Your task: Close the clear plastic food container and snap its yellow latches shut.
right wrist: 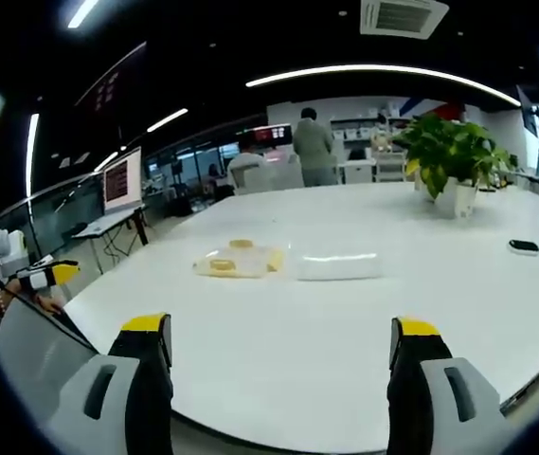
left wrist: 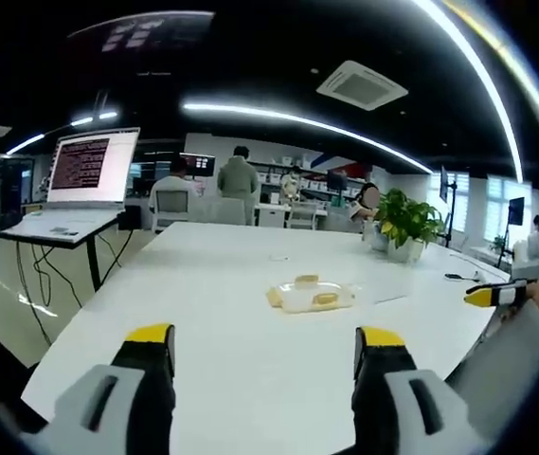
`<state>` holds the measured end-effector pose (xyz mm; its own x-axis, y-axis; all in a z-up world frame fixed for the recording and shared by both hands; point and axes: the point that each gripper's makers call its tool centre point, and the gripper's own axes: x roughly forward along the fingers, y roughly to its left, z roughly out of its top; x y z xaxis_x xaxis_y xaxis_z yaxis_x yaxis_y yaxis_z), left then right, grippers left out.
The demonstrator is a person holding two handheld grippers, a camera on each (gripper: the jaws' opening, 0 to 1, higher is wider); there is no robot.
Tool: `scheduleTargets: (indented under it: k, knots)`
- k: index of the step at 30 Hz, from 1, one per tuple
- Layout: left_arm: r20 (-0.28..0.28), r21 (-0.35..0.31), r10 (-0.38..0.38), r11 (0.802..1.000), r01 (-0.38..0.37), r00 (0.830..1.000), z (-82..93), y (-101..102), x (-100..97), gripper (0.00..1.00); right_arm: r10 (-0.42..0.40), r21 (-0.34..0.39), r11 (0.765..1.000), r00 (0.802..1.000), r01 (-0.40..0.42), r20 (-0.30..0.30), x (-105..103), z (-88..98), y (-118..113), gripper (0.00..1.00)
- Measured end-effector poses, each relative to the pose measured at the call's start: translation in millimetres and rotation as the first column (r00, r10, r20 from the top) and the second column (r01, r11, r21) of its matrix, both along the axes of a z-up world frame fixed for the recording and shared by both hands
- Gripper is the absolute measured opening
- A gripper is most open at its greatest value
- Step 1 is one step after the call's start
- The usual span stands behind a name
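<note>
On the white table [left wrist: 222, 313] the clear plastic container [left wrist: 312, 296] lies with yellow latches showing at its sides, well ahead of my left gripper [left wrist: 265, 336]. That gripper's yellow-tipped jaws stand wide apart and open with nothing between them. The right gripper view has the container [right wrist: 239, 261] left of centre, with a clear lid [right wrist: 337, 265] lying flat just to its right. My right gripper [right wrist: 280, 326] is also open and empty, short of the table edge. A yellow tip of the other gripper [left wrist: 496, 294] shows at the right edge, and the left gripper's tip [right wrist: 46, 275] at the left edge.
A potted plant [right wrist: 449, 156] stands at the far side of the table [right wrist: 345, 332]. A small black object [right wrist: 534, 248] lies near the right edge. A laptop on a stand [left wrist: 89, 171] is left of the table. People sit and stand at desks behind.
</note>
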<state>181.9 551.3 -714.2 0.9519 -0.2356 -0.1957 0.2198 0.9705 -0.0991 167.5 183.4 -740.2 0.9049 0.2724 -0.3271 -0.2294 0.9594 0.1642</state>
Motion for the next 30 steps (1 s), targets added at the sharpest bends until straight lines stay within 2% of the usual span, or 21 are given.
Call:
scheduleTargets:
  k: [7, 14, 30]
  knots:
    - [0.006, -0.014, 0.011, 1.0, -0.011, 1.0, 2.1, 0.8, -0.3, 0.76, 0.021, 0.004, 1.0, 1.0, -0.021, -0.002, -0.1, -0.2, 3.3, 0.93]
    - [-0.014, 0.001, 0.029, 1.0, -0.029, 0.999, -1.5, 4.2, -0.3, 0.76, 0.023, 0.012, 1.0, 1.0, -0.023, 0.001, 0.2, 0.9, 3.9, 0.93]
    - [-0.017, 0.002, 0.027, 1.0, -0.027, 1.0, -2.1, 2.9, 0.1, 0.78, 0.032, 0.017, 0.999, 0.999, -0.032, 0.003, 1.0, 1.8, 3.9, 0.92]
